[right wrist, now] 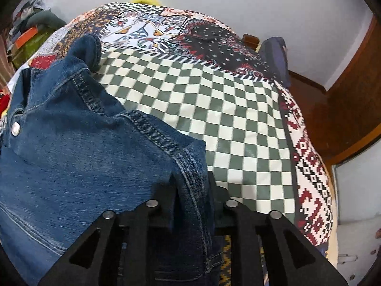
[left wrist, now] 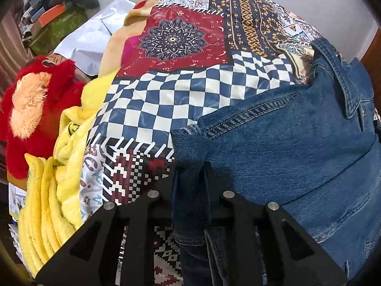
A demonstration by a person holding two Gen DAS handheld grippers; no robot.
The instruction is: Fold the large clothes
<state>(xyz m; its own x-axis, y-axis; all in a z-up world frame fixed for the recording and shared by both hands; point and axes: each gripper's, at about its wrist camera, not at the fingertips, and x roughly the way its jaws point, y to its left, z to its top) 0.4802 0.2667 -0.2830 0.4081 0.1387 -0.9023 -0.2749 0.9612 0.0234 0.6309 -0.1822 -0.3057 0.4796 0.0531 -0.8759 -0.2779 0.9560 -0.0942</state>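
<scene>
A blue denim jacket [left wrist: 285, 143] lies on a patchwork bedspread [left wrist: 178, 90], collar toward the far side. In the left wrist view it fills the right half, and my left gripper [left wrist: 190, 171] is shut on a bunched fold at its left edge. In the right wrist view the jacket [right wrist: 71, 143] covers the left half, with a metal snap button near the collar. My right gripper [right wrist: 191, 178] is shut on the seamed right edge, above the green-and-white checked patch of the bedspread [right wrist: 214, 109]. Denim fills the gap between both pairs of fingers and hides the pads.
A red plush toy [left wrist: 35, 109] and a crumpled yellow fleece blanket [left wrist: 59, 178] crowd the bed's left side, with a white cloth [left wrist: 90, 35] behind them. A cluttered pile of boxes [left wrist: 52, 16] stands far left. Brown wooden panelling [right wrist: 345, 109] borders the bed's right edge.
</scene>
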